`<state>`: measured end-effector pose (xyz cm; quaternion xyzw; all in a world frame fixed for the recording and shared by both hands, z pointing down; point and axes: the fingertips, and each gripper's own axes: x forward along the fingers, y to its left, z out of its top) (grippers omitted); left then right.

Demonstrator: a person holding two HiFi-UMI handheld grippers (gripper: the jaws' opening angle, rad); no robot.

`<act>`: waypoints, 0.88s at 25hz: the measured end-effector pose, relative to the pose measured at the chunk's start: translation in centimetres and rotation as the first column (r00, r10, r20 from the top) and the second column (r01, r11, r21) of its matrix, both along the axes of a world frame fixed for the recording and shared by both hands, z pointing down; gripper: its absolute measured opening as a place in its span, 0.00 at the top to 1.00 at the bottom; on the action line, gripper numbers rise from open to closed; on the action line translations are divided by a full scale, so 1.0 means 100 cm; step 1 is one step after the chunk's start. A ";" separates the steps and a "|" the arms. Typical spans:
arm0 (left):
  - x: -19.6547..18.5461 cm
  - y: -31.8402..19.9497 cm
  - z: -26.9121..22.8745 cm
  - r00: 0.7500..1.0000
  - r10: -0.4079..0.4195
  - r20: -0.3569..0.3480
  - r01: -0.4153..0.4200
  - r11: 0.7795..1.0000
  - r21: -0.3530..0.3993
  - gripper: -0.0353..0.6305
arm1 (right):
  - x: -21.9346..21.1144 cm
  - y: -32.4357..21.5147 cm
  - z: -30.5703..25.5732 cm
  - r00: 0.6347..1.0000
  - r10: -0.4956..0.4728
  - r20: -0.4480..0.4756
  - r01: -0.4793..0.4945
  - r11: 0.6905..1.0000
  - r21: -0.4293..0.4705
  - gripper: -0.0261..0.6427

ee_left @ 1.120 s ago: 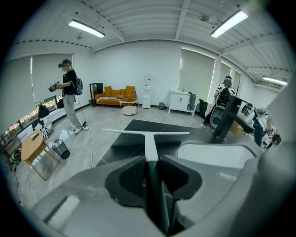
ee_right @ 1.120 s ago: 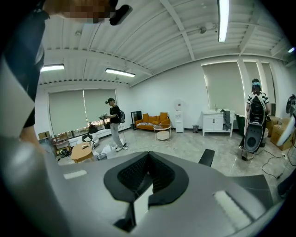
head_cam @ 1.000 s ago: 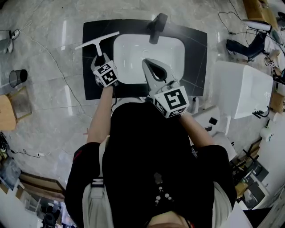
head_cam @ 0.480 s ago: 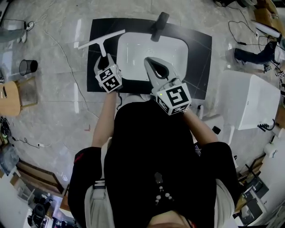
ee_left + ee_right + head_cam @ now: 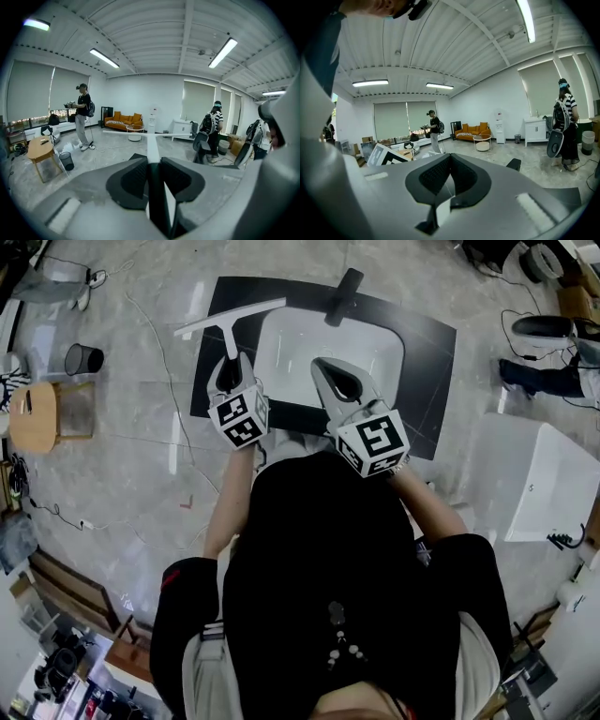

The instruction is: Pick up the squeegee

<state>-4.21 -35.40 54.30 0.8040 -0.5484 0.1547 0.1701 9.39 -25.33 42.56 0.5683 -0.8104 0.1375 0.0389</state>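
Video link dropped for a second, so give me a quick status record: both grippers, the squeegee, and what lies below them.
squeegee: held by its handle, blade crosswise ahead of the jaws
left gripper: shut on the squeegee
right gripper: shut, nothing between the jaws
below: white basin set in a black countertop
faucet: dark, at the basin's far side

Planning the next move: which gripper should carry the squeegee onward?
The left gripper: its jaws clamp the squeegee by its handle, blade out ahead. The right gripper is shut on nothing, near the sink.
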 end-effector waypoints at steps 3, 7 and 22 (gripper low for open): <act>0.000 0.017 -0.022 1.000 -0.010 -0.016 0.010 1.000 0.029 0.79 | 0.001 0.009 -0.007 1.000 -0.028 0.003 0.028 0.999 0.020 0.96; -0.001 0.038 -0.054 1.000 -0.018 -0.018 0.020 0.995 0.093 0.79 | 0.004 0.018 -0.016 0.998 -0.050 0.038 0.049 0.998 0.039 0.96; -0.008 0.116 -0.141 0.996 -0.073 -0.054 0.085 0.959 0.272 0.79 | 0.002 0.053 -0.064 0.986 -0.166 0.006 0.162 0.971 0.174 0.96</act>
